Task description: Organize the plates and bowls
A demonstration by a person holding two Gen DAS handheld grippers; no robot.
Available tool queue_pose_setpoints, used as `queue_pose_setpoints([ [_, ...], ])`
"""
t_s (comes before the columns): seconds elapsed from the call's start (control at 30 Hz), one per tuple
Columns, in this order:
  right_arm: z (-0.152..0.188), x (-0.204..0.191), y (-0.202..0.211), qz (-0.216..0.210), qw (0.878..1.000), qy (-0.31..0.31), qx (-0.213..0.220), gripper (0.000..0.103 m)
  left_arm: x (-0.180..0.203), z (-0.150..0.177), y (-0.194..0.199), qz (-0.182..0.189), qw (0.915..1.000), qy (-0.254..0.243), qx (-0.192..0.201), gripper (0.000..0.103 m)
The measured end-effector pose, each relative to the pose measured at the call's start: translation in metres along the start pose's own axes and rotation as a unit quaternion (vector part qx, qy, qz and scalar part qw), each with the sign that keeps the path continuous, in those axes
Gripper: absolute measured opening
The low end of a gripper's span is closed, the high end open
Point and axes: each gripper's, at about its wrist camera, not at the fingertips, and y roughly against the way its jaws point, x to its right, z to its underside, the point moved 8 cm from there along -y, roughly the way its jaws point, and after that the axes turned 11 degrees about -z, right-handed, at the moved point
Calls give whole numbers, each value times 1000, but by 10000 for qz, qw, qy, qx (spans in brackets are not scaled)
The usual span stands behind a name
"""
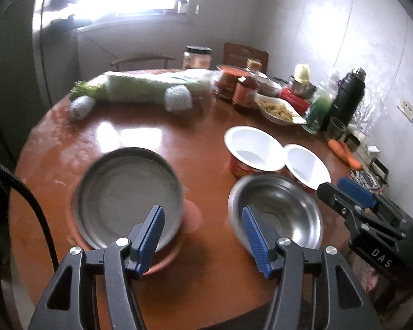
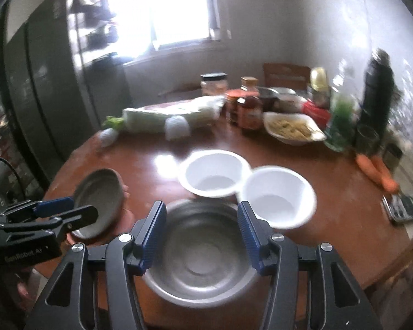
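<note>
Holding both tools above the round wooden table (image 1: 68,143), we kept the left gripper (image 1: 203,236) parted with nothing between its blue pads; it hung over the gap between the grey metal plate (image 1: 129,195) and the steel bowl (image 1: 278,209); the plate sat on a terracotta dish (image 1: 191,217) whose rim showed beside and below it; our right gripper (image 2: 201,233) also stood apart and empty, poised above the steel bowl (image 2: 203,253), which lay on the table near its front edge; two white bowls (image 2: 214,173) (image 2: 278,195) sat just behind the steel one, side by side with rims touching or nearly so; farther back we saw a wrapped cabbage (image 1: 157,85), sauce jars (image 1: 245,90), a dish of food (image 1: 278,110), a dark thermos (image 1: 349,93) and carrots (image 1: 344,151); blur softened the fine detail
</note>
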Motion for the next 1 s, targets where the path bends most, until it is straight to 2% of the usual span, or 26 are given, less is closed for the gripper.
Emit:
queue_pose_setpoints([
  [0.27, 35, 56, 2, 198, 9982, -491, -296, 56, 37, 24, -33, 147, 9989, -46, -441, 59],
  [0.4, 43, 60, -7, 42, 9976, -552, -414, 56, 38, 30, -44, 96, 9984, 74, -557, 59],
  [0.73, 54, 60, -39, -219, 9958, -524, -722, 55, 43, 37, -65, -61, 9974, 18, -714, 58],
  [0.87, 57, 59, -45, -265, 9958, -442, -758, 37, 49, 39, -68, 39, 9976, -22, -692, 58],
  [0.93, 58, 57, -46, -318, 9957, -405, -765, 30, 52, 39, -68, 137, 9976, -55, -674, 55],
  [1.0, 59, 56, -45, -328, 9958, -364, -778, 27, 56, 41, -68, 178, 9975, -139, -664, 50],
])
